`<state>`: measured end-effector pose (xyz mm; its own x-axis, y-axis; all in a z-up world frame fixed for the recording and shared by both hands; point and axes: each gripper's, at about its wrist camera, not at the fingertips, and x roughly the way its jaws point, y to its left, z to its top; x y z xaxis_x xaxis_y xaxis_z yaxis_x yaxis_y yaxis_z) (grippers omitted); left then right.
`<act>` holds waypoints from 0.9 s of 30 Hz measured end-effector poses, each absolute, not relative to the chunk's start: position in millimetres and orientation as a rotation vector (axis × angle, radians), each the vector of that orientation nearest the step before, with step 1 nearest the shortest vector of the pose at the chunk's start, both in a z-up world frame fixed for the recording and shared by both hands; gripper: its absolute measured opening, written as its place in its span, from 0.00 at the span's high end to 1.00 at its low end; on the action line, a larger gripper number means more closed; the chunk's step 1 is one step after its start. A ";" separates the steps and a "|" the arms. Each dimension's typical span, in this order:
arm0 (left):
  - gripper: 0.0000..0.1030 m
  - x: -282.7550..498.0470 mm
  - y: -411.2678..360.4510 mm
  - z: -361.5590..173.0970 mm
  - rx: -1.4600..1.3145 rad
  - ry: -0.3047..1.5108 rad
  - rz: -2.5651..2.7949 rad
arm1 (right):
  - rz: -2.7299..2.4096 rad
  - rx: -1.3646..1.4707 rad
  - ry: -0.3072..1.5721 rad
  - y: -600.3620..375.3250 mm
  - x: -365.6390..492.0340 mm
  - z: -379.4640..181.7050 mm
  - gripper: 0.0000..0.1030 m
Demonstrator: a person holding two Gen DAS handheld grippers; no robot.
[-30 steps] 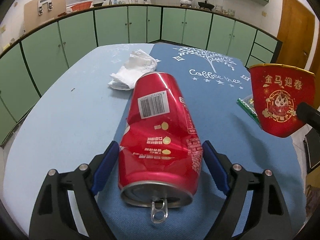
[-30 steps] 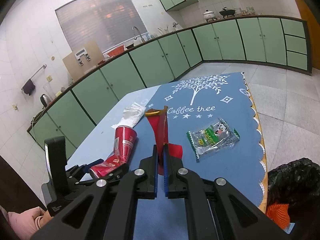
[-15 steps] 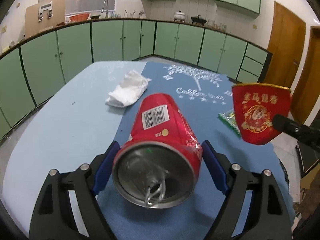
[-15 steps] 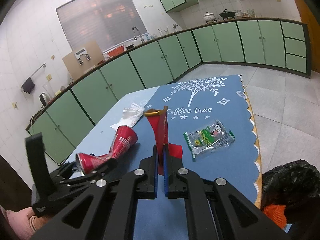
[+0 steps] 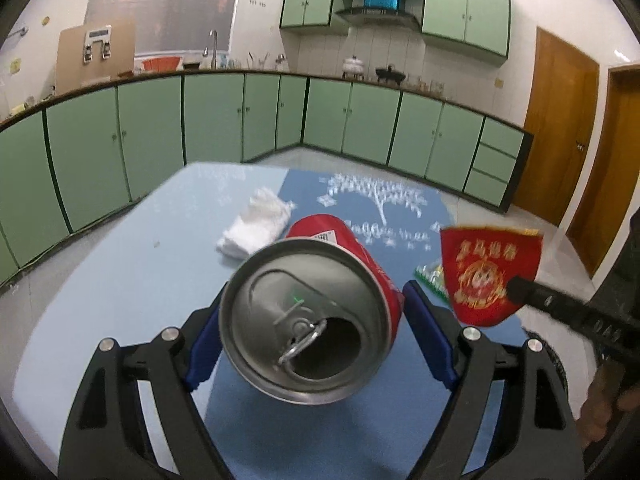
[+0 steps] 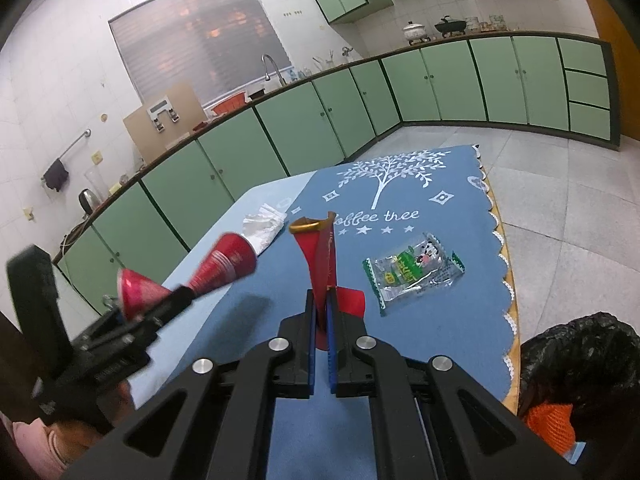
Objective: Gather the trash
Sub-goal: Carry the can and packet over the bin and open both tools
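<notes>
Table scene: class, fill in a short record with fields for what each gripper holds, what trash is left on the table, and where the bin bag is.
left gripper: shut on red can, lifted off the table
right gripper: shut on red paper cup, flattened
left on table: tissue, clear wrapper
bin bag: black, off the table's near right edge

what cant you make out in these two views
- Red can: left wrist view shows mostly its top; the label is hidden behind it.
- Red can, right wrist view: motion-blurred, so the left tool's grip is unclear.
- Red paper cup: squashed edge-on in the right tool.
- Black bag: cut off by the frame edge.
</notes>
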<state>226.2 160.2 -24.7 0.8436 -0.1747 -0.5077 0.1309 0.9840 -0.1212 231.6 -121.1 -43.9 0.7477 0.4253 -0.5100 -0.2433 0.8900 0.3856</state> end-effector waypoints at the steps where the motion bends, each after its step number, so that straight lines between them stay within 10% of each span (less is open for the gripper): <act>1: 0.23 225.4 160.3 -21.5 -0.087 0.534 -0.162 | 0.371 0.305 0.627 -120.5 230.9 -43.6 0.95; 27: 0.23 196.7 -20.9 1.0 -0.030 0.484 -0.547 | 0.019 0.363 0.555 -296.3 113.4 -24.3 0.95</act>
